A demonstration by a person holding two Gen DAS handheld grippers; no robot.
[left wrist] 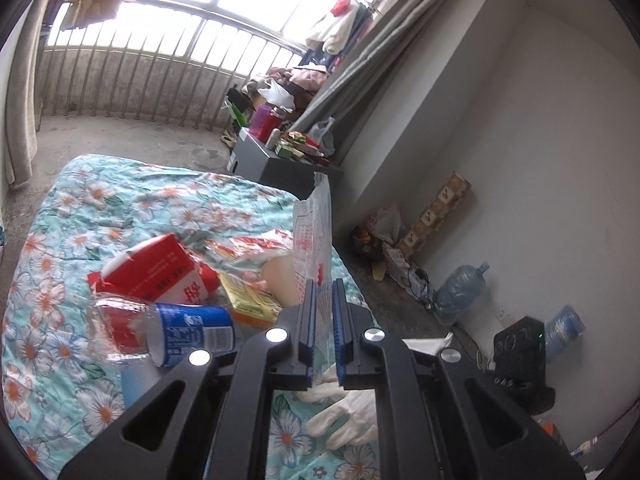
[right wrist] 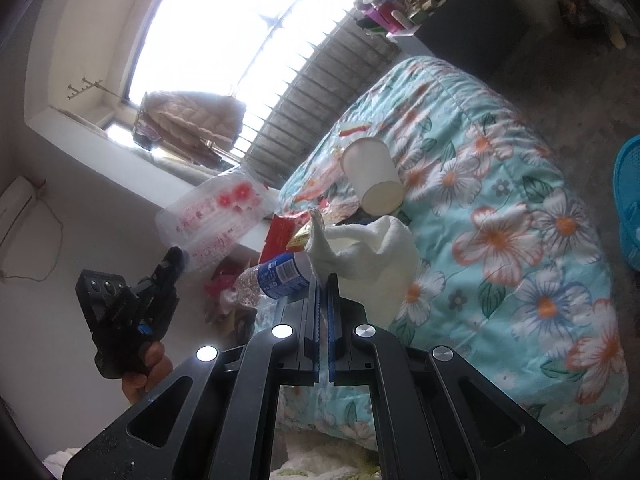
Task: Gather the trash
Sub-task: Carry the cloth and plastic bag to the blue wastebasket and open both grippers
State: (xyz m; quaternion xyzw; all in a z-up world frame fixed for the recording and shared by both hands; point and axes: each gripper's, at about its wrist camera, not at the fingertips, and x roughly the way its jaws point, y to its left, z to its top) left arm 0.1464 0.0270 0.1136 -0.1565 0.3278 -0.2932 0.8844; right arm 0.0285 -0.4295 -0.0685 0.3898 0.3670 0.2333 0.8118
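Both black two-finger grippers are clamped down: left gripper (left wrist: 324, 296) pinches a clear plastic bag with red print (left wrist: 312, 232), and right gripper (right wrist: 323, 292) grips a white cloth glove (right wrist: 372, 256). Looks like early days. Still lying on the floral turquoise quilt (right wrist: 520, 220): a crushed clear bottle with blue label (left wrist: 176, 328), red-and-white carton (left wrist: 160, 268), yellow wrapper (left wrist: 248, 300) and white paper cup (right wrist: 374, 176). Maybe that blue plastic basket (right wrist: 630, 204) is the bin?

Black grippers (left wrist: 324, 292) (blue-lined jaws).
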